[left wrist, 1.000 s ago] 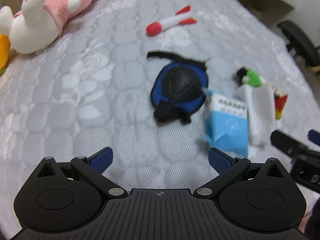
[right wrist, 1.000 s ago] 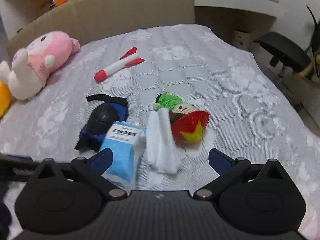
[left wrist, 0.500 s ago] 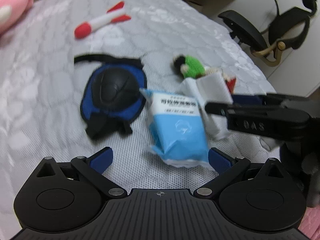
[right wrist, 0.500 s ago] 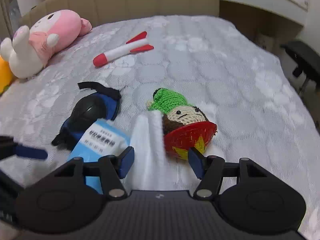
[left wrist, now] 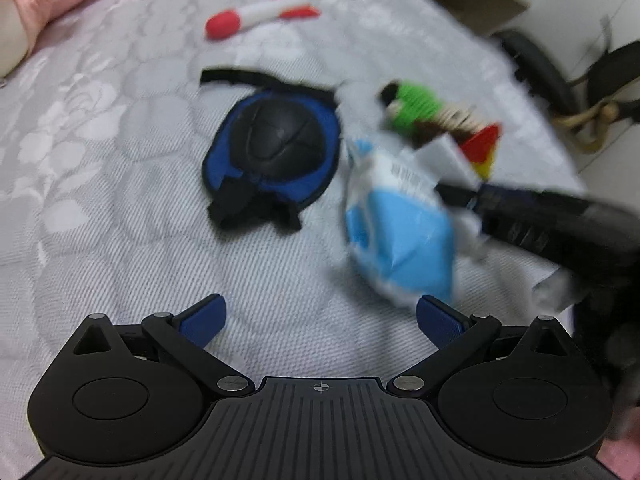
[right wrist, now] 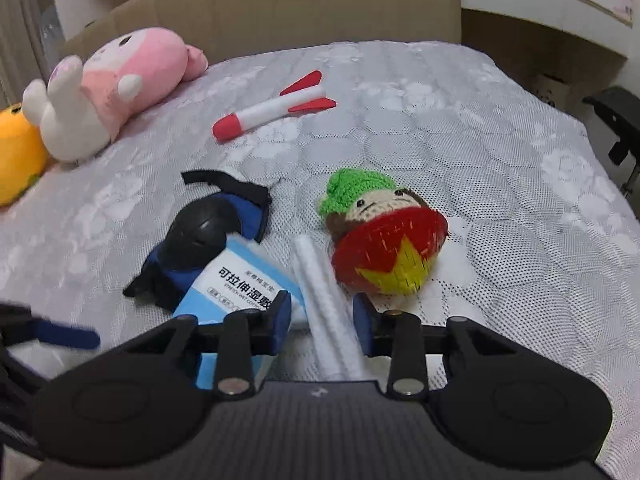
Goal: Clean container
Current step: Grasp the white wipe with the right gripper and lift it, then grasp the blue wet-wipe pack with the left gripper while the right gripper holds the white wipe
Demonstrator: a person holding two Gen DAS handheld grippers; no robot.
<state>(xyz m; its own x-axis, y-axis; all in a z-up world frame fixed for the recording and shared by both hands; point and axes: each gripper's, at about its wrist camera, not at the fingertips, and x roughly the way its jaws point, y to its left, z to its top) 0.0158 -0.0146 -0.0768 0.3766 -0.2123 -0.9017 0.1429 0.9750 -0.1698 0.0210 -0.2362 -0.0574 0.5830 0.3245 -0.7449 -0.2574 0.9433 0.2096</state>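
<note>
A blue and white wet-wipe packet lies on the grey quilted bed. A folded white cloth lies beside it, next to a crocheted doll with a green hat and red body. My right gripper has its jaws narrowed around the white cloth, a small gap showing at each side. My left gripper is open and empty, low over the bed near the packet. The right gripper shows blurred in the left wrist view.
A blue and black knee pad lies left of the packet. A red and white toy rocket lies farther back. A pink plush and an orange plush sit at the far left. A black chair stands off the bed's right edge.
My right gripper moved forward and narrowed its jaws from wide open onto the white cloth. The left wrist view swung right, then slightly back left; the left jaws stayed open.
</note>
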